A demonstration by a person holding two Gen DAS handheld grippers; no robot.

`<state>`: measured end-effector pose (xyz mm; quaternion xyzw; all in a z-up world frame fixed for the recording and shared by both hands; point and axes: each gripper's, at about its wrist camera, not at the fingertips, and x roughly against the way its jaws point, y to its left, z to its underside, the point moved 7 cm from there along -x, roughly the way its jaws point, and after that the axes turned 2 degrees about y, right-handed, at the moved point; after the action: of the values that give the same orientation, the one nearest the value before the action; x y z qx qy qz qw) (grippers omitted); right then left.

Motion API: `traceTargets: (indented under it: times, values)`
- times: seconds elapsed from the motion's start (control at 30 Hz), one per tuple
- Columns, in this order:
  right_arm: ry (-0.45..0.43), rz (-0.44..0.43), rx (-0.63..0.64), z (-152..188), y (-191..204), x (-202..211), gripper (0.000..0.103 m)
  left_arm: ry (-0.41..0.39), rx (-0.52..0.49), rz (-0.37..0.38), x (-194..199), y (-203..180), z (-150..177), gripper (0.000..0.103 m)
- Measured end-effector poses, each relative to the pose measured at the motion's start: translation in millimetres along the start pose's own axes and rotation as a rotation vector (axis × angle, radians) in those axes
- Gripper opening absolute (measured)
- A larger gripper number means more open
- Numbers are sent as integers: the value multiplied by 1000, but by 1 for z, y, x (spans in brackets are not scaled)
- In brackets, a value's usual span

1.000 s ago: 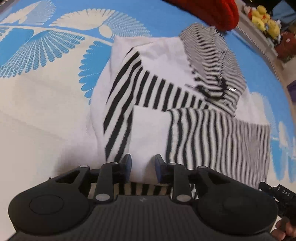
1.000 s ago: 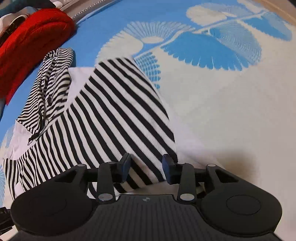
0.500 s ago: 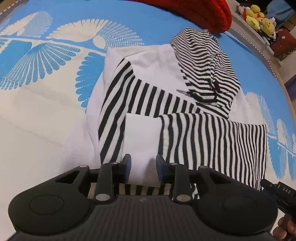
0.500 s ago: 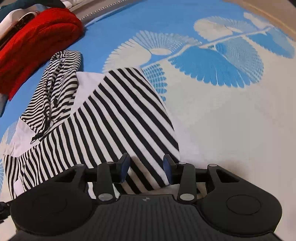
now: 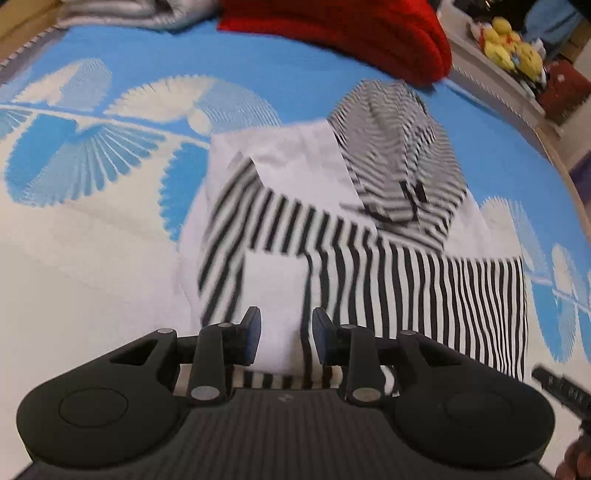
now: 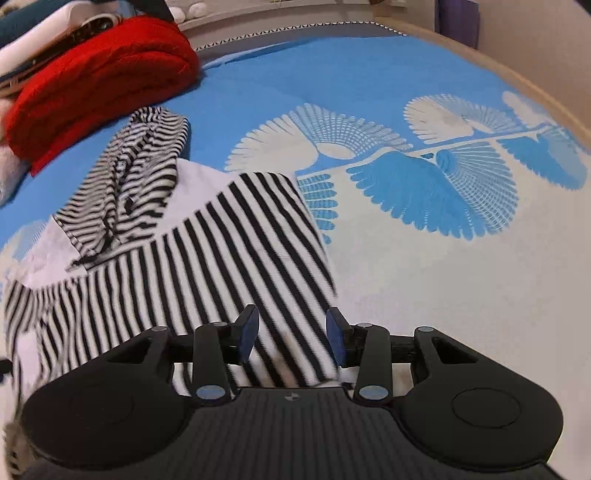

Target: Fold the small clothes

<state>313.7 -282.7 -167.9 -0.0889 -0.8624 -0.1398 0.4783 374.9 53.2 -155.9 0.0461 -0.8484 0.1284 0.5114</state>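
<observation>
Both grippers have lifted and tipped back since a second ago, so more of the striped hooded top [image 5: 369, 258] and the folded red knit [image 5: 351, 33] beyond its hood now shows. The top lies on the blue-and-white patterned bedspread [image 5: 92, 229], sleeves crossed over its white body.

Left gripper [image 5: 286, 332]: fingers parted, nothing pinched; the white panel sits just ahead of and below them. Right gripper [image 6: 290, 334]: fingers parted too, having just widened slightly, with the striped sleeve under the gap, not clamped.

I judge the sleeve fold done. Next I'd pinch the hem corners nearest me, evenly, and carry them toward the hood without dragging the sleeves.
</observation>
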Motion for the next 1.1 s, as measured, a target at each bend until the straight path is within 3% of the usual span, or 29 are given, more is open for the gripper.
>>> traceTargets:
  times: [0.3, 0.5, 0.83, 1.1]
  values:
    - [5, 37, 59, -8, -26, 2, 42, -174, -62, -117, 29, 5, -25, 34]
    - [7, 66, 54, -19, -45, 4, 42, -248, -171, -124, 27, -10, -43, 34]
    - [38, 75, 45, -21, -55, -7, 42, -234, -249, -62, -55, -90, -157, 34]
    - [68, 94, 80, -15, -51, -21, 42, -166, -238, -51, -160, -131, -252, 34]
